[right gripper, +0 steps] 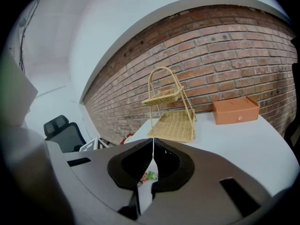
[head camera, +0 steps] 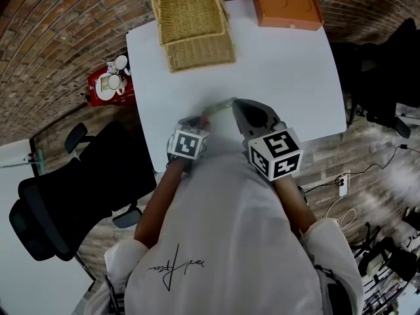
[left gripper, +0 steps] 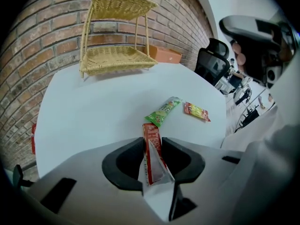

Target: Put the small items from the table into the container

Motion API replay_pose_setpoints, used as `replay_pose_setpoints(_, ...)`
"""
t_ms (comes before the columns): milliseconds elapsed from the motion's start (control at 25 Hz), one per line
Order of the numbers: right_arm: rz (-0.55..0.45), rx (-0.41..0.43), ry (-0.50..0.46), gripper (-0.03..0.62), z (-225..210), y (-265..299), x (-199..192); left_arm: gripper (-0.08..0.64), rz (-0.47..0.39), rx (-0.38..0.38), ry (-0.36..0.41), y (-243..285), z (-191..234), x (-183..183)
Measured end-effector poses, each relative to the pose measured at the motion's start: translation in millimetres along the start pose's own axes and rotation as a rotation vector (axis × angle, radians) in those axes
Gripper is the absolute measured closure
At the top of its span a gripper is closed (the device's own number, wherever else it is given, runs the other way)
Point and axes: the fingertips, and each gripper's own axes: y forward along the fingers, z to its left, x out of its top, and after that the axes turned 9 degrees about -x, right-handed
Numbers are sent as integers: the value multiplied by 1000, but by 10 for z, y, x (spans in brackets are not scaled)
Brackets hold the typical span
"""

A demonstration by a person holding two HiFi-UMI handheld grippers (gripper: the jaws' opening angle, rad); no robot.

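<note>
Red packet (left gripper: 150, 131) is lying on the worktop (left gripper: 103, 107) between the left gripper's (left gripper: 153, 143) jaws, which are standing apart. The right gripper's (right gripper: 153, 149) jaws are pressing together, empty. The wicker basket (left gripper: 117, 57) is sitting well beyond.

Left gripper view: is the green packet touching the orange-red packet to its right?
Apart. The left gripper view shows a strip of bare white table between the green packet and the orange-red packet, and their edges do not meet anywhere.
</note>
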Motion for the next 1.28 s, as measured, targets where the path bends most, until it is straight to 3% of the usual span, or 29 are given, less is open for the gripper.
replay_pose_setpoints(240,-1,1,-2,571,5,2,1,437,17,26,53,0,4,10)
replay_pose_setpoints(560,-12,-1,-9,571,0,-16,13,445,-4,4,1,8,23,-11)
replay_pose_setpoints(1280,-18,11,-22,571,24,-33,9,448,-31,28,-55,-113,120,-71)
